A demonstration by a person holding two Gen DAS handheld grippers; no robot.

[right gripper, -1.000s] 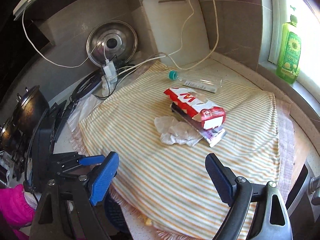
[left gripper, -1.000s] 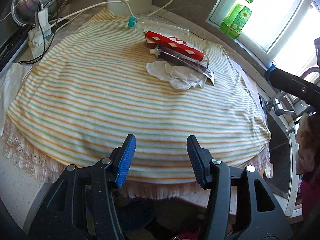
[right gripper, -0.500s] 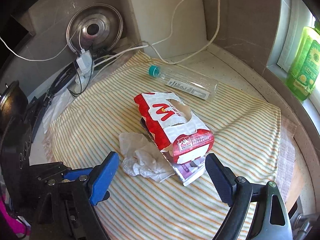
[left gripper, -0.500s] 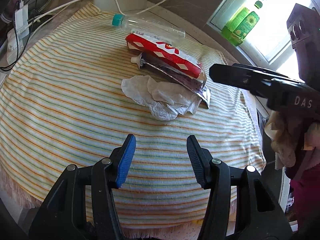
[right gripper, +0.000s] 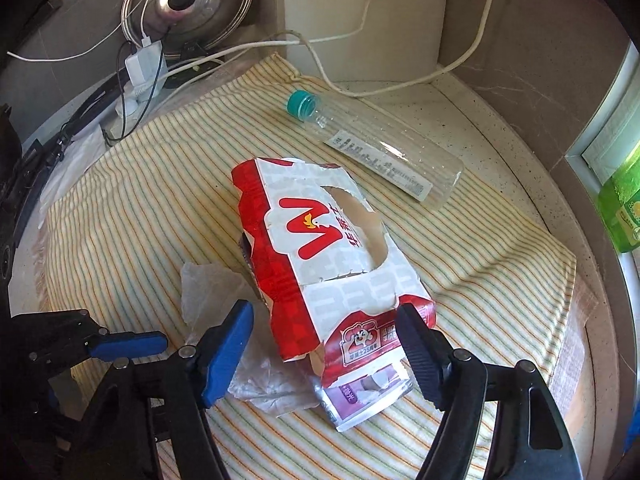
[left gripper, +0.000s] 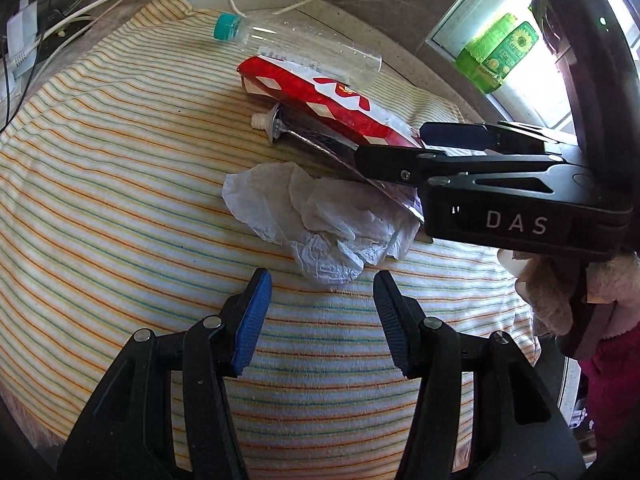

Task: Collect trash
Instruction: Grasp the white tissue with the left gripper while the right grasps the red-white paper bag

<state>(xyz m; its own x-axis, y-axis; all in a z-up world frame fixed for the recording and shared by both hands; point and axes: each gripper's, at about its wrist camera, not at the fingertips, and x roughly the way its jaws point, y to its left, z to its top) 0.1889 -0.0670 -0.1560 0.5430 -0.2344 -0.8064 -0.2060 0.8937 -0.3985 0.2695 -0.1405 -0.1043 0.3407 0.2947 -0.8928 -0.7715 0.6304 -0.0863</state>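
While both tools hover over the striped cloth (right gripper: 120, 216), nothing has been picked up yet — the trash sits in a small heap near the middle of each frame. In the right wrist view the right gripper (right gripper: 326, 340) stands wide, its jaws on either side of the near end of the torn red and white carton (right gripper: 320, 248), apparently not yet touching it. The carton lies on top of a flattened tube (left gripper: 304, 132) and partly over a crumpled tissue (left gripper: 316, 216). A clear plastic bottle (right gripper: 376, 152) lies on its side in the upper right, apart from the heap.

The left gripper (left gripper: 320, 300) is also wide, empty, and pointed at the tissue just ahead of its tips.

To do this grasp well, I would bring the right jaws a little further forward and down so they span the carton's side walls, then close gently — the carton is torn and hollow, so it will likely crush and may slip. Lifting it slowly should keep the tube from dragging along. The left gripper should wait or stay low, since both tools crowd the same heap.
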